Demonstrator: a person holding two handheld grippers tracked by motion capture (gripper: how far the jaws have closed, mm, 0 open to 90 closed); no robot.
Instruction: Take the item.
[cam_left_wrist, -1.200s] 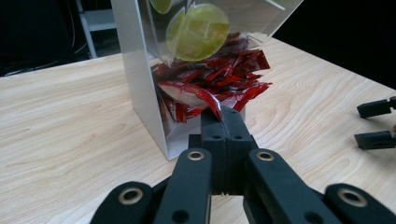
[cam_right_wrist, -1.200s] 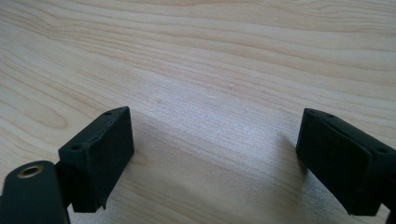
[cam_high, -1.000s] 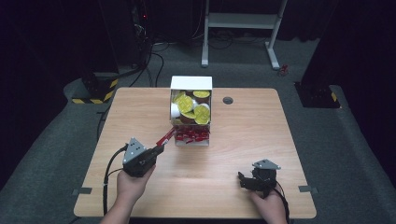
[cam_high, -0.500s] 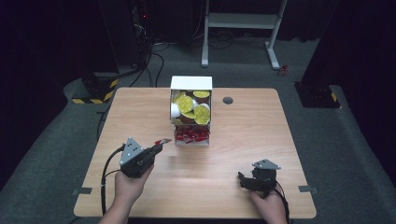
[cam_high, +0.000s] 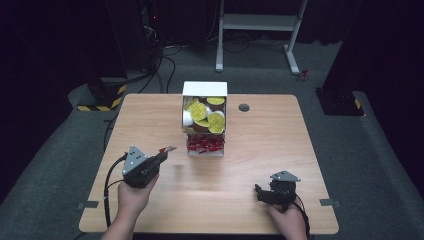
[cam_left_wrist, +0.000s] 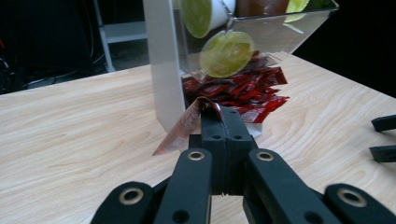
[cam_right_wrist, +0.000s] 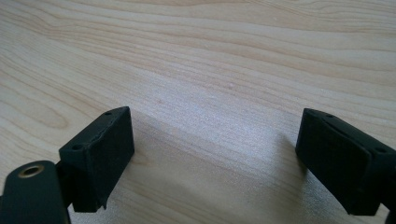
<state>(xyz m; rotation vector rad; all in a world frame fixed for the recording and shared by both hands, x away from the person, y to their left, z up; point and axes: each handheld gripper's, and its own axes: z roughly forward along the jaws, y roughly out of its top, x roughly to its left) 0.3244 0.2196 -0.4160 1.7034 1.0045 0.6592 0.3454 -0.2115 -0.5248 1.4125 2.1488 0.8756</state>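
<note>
My left gripper (cam_left_wrist: 223, 122), nearest in the left gripper view, has its fingers (cam_left_wrist: 212, 135) pressed together on a red sauce packet (cam_left_wrist: 184, 127); the packet sticks out to the left of the fingertips, tilted, its lower corner hanging clear above the bench (cam_left_wrist: 70, 135). In the high view the same gripper (cam_high: 162, 153) sits at the left front of the bench (cam_high: 150, 115), held in my left hand (cam_high: 134, 192), with the packet (cam_high: 167, 149) raised at its tip and pointing toward the dispenser. A black cable (cam_high: 109, 185) trails from it toward the bench edge.

My right gripper (cam_right_wrist: 212, 158) has its fingers (cam_right_wrist: 100, 154) spread wide apart, holding nothing, with bare wood grain between them. In the high view it (cam_high: 259, 192) rests low at the right front, held in my right hand (cam_high: 287, 220), well apart from the left gripper; its finger ends also show at the right edge of the left gripper view (cam_left_wrist: 384, 137).

Farther back, near the middle of the bench, stands a white dispenser box (cam_high: 204, 90) with a clear front. Its upper bin holds yellow-lidded cups (cam_high: 216, 120); one lid (cam_left_wrist: 226, 53) presses against the clear wall. Its lower tray holds a heap of red packets (cam_high: 205, 145), spilling forward at the opening (cam_left_wrist: 243, 91).

Beyond the dispenser, a round grommet (cam_high: 244, 107) is set in the bench top. On the floor behind stand a white frame (cam_high: 260, 22) and a yellow-and-black striped base (cam_high: 100, 100).
</note>
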